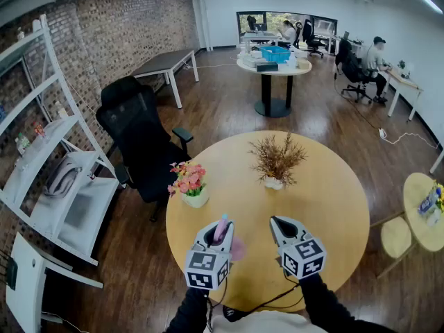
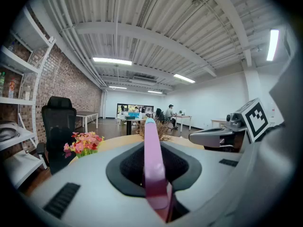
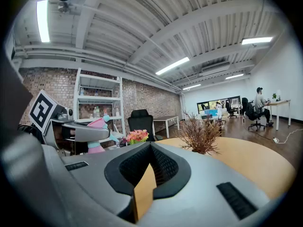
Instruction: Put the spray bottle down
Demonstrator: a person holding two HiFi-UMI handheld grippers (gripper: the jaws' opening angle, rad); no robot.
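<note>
- Left gripper (image 1: pixel 219 222): at 6 o'clock on the round wooden worktop (image 1: pixel 333 200). We see its fingers clamped on the pink spray bottle (image 2: pixel 152 164), whose narrow pink part runs up between them in the left gripper view.
- Spray bottle, seen from the side: the right gripper view shows a pink body with pale teal parts, gripped near its top. Its base is hidden, so we cannot tell whether it touches the worktop.
- Right gripper (image 1: pixel 277 223): just beside the left one, at its 3 o'clock. Its fingers (image 3: pixel 142 195) are pressed together with nothing between them.
- Small white pot (image 1: pixel 195 200): at 9 o'clock on the worktop, near the rim. It holds a bunch of pink and orange flowers (image 1: pixel 187 177).
- Second white pot (image 1: pixel 273 183): near the centre of the worktop, towards 12 o'clock from the grippers. It holds a dry brown plant (image 1: pixel 279 157).
- Black office chair (image 1: pixel 139 137): just off the worktop at 10 o'clock.
- White shelving unit (image 1: pixel 48 172): against the brick wall at 9 o'clock. We can make out small items on its shelves but cannot identify them.
- Blue bin (image 1: pixel 275 53): on a distant round table at 12 o'clock. We cannot make out what is in it.
</note>
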